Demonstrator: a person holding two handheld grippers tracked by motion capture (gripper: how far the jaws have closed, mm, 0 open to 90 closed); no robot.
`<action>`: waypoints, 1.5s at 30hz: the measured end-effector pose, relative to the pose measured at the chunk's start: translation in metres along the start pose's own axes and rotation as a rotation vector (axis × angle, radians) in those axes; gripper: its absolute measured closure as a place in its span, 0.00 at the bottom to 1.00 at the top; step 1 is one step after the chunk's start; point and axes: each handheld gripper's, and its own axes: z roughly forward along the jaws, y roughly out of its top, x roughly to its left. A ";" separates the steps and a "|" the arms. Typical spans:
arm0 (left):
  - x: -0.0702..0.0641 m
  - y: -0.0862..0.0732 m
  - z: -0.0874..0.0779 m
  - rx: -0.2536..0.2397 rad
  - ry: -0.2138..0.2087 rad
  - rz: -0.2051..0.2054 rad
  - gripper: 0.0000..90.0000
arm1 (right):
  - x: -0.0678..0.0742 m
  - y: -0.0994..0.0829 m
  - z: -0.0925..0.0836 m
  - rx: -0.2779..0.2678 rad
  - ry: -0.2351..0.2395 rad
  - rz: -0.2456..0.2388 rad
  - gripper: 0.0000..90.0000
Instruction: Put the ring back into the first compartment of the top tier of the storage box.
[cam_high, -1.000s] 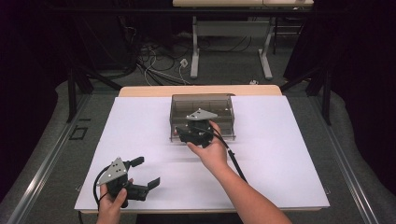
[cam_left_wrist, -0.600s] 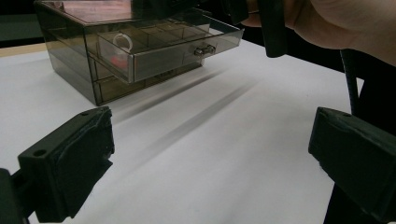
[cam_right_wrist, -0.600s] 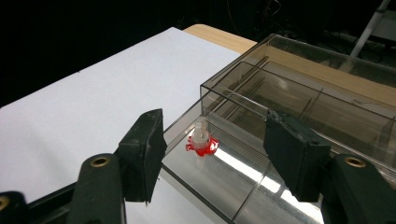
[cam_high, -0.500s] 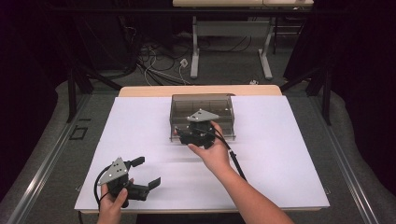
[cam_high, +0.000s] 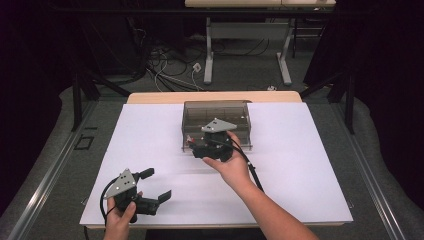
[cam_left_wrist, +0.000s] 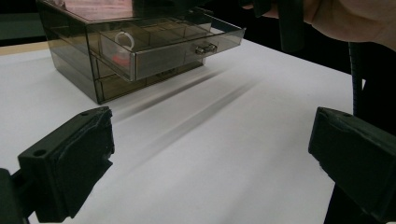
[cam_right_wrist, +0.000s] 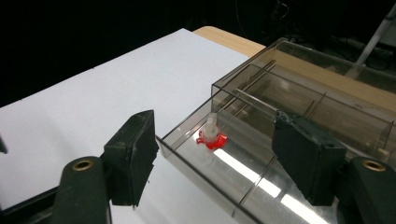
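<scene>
High view: the right claw (cam_high: 200, 146) hangs over the pulled-out top drawer (cam_high: 240, 142) of the smoky drawer box (cam_high: 216, 107); the left claw (cam_high: 157, 185) lies well short of it, near the desk (cam_high: 310, 165) edge, jaws spread, empty.

Left claw view: the drawer juts from the box.

Right claw view: a red-and-white piece (cam_right_wrist: 211, 134) stands in the drawer's corner, free between jaws that have just been opening.
</scene>
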 end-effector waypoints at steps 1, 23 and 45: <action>0.000 0.000 0.000 -0.001 -0.001 -0.005 0.00 | 0.000 0.000 -0.001 0.000 0.005 0.004 0.33; -0.001 0.000 0.001 0.000 0.000 -0.003 0.00 | 0.003 -0.009 -0.051 -0.041 0.027 -0.024 0.20; -0.001 0.000 0.002 0.004 0.003 -0.005 0.00 | -0.029 -0.049 -0.106 -0.064 -0.030 0.012 0.10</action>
